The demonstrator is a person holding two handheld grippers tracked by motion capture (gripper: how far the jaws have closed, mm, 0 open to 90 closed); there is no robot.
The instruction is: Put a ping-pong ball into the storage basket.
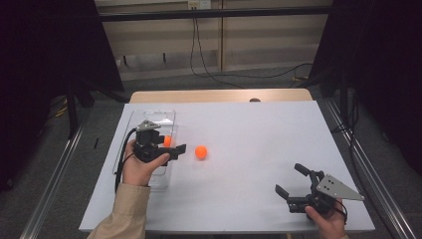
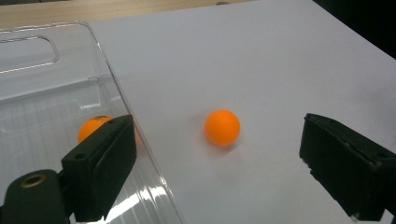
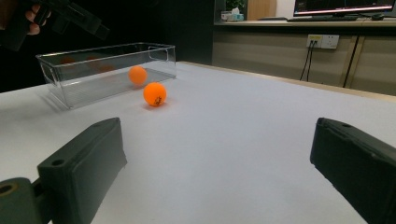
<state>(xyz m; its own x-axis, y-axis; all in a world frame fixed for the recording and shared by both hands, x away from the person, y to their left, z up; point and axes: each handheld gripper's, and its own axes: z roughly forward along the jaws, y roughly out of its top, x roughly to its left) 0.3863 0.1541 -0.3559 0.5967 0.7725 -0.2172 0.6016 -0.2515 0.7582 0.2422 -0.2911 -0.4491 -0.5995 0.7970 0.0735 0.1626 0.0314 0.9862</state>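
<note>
Both grippers, left [image 1: 171, 149] and right [image 1: 294, 180], gape empty; one orange ball [image 1: 201, 152] lies beside the clear bin [image 1: 149, 117], another [image 1: 167, 141] inside.

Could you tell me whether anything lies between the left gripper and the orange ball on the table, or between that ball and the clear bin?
Nothing visible blocks the left gripper: its jaws are open with the loose orange ball on bare white table ahead. Between that ball and the clear bin stands only the bin's own side wall; another orange ball already lies inside.
</note>
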